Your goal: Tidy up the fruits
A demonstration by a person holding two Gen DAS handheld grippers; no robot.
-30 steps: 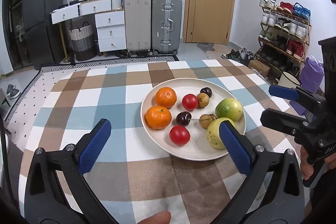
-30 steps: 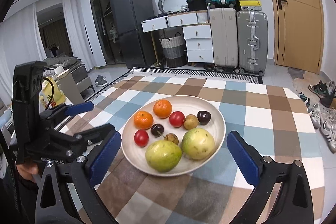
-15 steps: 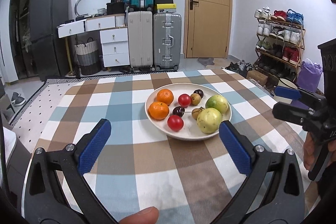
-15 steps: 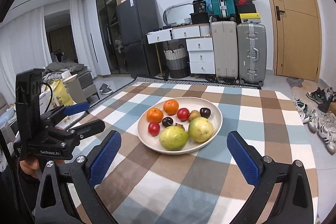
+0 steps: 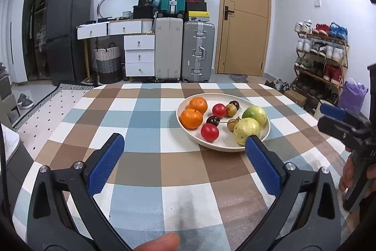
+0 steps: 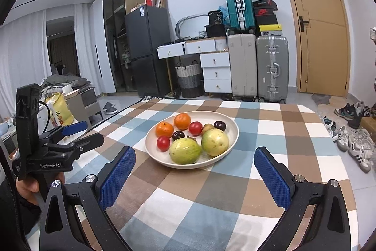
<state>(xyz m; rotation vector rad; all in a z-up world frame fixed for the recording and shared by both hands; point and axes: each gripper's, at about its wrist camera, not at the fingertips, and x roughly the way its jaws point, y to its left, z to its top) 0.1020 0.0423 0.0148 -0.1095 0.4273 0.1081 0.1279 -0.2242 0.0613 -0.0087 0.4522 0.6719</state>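
facing: plate [image 5: 264,133] of fruit, ahead of both tools, on checked cloth [image 5: 145,114]
l gripper [image 5: 185,161]: wide, empty; plate fwd-right
r gripper [image 6: 195,172]: wide, empty; plate dead ahead, looks nearer
closest fruit: 2 guavas [image 6: 185,150], at near rim

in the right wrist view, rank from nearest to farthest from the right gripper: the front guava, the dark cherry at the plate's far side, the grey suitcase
1. Front guava, at the plate's near edge, just ahead of the right gripper.
2. Dark cherry, on the plate's far right side.
3. Grey suitcase, on the floor beyond the table, by the wall.
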